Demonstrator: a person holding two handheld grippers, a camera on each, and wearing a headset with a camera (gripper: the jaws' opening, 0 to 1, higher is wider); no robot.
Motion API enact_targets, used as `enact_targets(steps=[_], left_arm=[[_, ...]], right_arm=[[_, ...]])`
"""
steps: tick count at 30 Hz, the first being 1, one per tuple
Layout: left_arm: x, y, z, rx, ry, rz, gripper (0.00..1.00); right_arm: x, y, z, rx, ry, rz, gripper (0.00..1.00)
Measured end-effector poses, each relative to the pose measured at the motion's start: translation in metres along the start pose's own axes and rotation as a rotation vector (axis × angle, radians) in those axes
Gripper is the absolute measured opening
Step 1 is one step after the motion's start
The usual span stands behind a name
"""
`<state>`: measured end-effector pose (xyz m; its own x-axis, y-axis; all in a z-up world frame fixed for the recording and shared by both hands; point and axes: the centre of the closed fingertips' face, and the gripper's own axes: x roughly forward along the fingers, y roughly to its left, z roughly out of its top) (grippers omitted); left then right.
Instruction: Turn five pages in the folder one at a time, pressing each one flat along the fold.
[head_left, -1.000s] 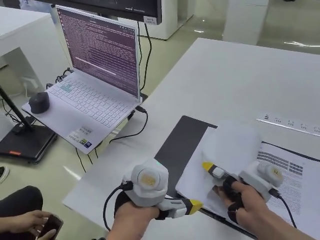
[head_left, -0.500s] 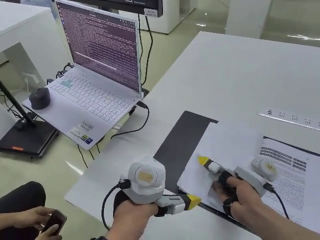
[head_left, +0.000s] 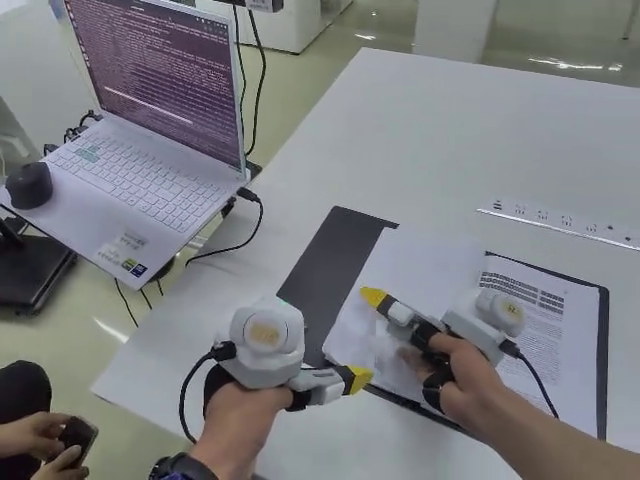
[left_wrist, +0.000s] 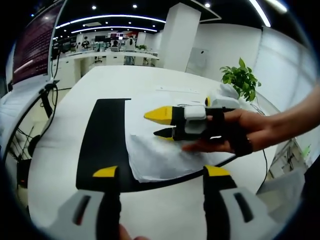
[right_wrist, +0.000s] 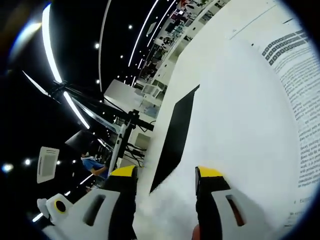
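The folder lies open on the white table, its black left cover (head_left: 325, 265) bare at the outer side. A white turned page (head_left: 425, 270) rests over the left half, and a printed page (head_left: 555, 320) lies on the right half. My right gripper (head_left: 373, 297) is low over the turned page, pointing left, jaws apart with nothing between them (right_wrist: 166, 172). From the left gripper view the same right gripper (left_wrist: 161, 124) lies above the white sheet (left_wrist: 160, 155). My left gripper (head_left: 357, 379) hovers at the folder's near edge, open (left_wrist: 160, 172).
An open laptop (head_left: 130, 130) and a dark mouse (head_left: 28, 185) sit on a lower stand to the left, with cables trailing to the floor. A white power strip (head_left: 560, 225) lies behind the folder. A person's hand with a phone (head_left: 60, 435) is at bottom left.
The lifted, curling page has come down onto the left half of the folder, and the right gripper has gone down and left with it. The left gripper stays by the near edge.
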<state>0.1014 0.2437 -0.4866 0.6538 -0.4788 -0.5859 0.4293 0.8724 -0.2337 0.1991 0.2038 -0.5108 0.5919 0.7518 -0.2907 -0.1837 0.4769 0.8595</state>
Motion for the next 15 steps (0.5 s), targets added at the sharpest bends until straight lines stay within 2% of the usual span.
enact_targets(steps=[3, 6, 11, 15], left_arm=[[0.001, 0.002, 0.003, -0.011, -0.020, 0.008, 0.61], [0.002, 0.003, 0.005, -0.017, -0.031, 0.008, 0.54], [0.008, 0.008, 0.004, -0.021, -0.026, 0.022, 0.45], [0.012, 0.013, 0.012, -0.021, -0.043, 0.034, 0.38]], right_arm=[[-0.012, 0.007, 0.016, -0.013, -0.043, 0.027, 0.50], [-0.021, 0.010, 0.025, -0.033, -0.062, 0.039, 0.52], [-0.040, 0.008, 0.038, -0.065, -0.091, 0.030, 0.51], [-0.053, 0.001, 0.043, -0.093, -0.097, 0.012, 0.49]])
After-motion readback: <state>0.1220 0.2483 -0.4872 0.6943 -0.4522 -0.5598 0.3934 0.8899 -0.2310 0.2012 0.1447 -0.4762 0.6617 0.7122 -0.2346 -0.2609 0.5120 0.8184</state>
